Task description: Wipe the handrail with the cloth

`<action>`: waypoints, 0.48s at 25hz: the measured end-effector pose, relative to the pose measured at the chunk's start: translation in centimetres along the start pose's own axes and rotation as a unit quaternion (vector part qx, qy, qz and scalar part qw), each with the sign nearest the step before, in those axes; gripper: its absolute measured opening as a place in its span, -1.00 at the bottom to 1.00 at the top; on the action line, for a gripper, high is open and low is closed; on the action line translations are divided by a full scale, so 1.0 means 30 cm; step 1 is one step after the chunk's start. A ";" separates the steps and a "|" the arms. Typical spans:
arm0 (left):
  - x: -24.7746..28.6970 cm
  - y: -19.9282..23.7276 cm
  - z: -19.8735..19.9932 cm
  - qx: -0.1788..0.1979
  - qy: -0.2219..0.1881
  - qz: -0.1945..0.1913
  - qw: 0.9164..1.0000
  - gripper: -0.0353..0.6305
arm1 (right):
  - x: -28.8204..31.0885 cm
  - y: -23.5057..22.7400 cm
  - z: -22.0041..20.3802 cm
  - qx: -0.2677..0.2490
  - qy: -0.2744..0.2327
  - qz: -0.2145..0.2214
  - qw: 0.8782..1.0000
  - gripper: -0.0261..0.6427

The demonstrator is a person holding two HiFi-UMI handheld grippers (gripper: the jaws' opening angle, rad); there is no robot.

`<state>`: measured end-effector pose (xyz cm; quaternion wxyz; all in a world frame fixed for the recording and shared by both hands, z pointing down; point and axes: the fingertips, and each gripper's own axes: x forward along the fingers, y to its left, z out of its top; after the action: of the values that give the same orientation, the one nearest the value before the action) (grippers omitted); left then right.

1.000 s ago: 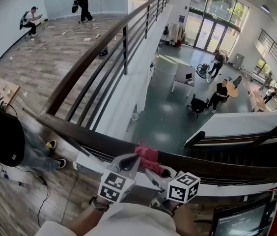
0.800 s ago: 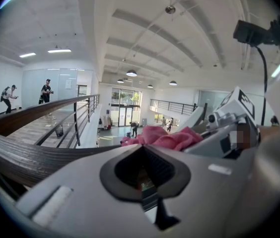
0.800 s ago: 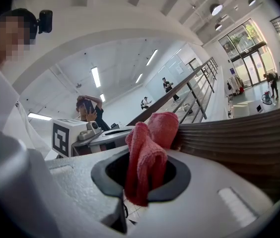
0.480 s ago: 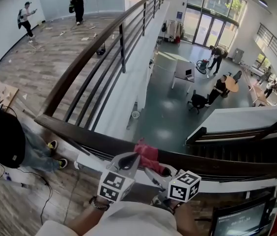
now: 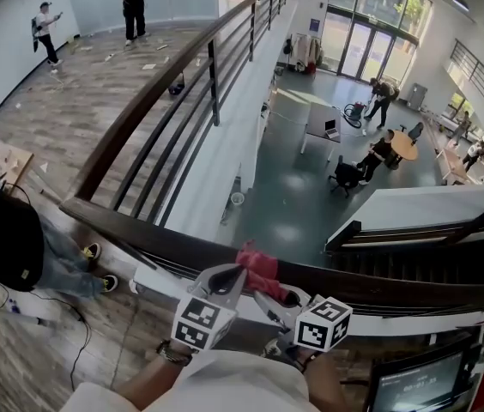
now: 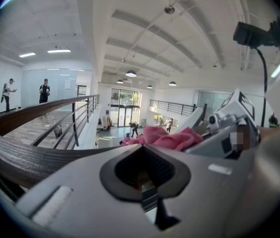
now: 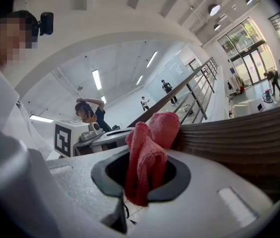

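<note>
The pink cloth (image 5: 257, 269) sits bunched on top of the dark wooden handrail (image 5: 139, 230), a little to the right of the corner where the rail turns and runs away along the upper floor. The right gripper (image 7: 145, 175) is clamped on it: in the right gripper view a fold of the cloth is pinched between its jaws, and the rest presses against the side of the rail. The left gripper (image 6: 145, 168) has its jaws together with nothing between them, and its tip lies just beside the cloth, above the rail. So the cloth is in hand and on the rail, and that much is done. How much wood has been wiped I cannot tell (the surface shows no wet or cleaned streak in any view). Judging by where the cloth lies, the wiping seems to be at an early stage, with the long stretch toward the far end and the length off to the right left to cover
</note>
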<state>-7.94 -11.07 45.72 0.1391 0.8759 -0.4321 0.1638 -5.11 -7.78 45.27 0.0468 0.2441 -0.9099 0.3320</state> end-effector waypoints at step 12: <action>0.011 -0.018 -0.004 0.008 0.004 -0.006 1.000 -0.88 | -0.016 -0.009 -0.008 0.000 -0.002 -0.002 1.000 -0.74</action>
<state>-7.34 -10.94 45.89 0.1346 0.8790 -0.4248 0.1696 -4.58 -7.61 45.48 0.0458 0.2463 -0.9097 0.3313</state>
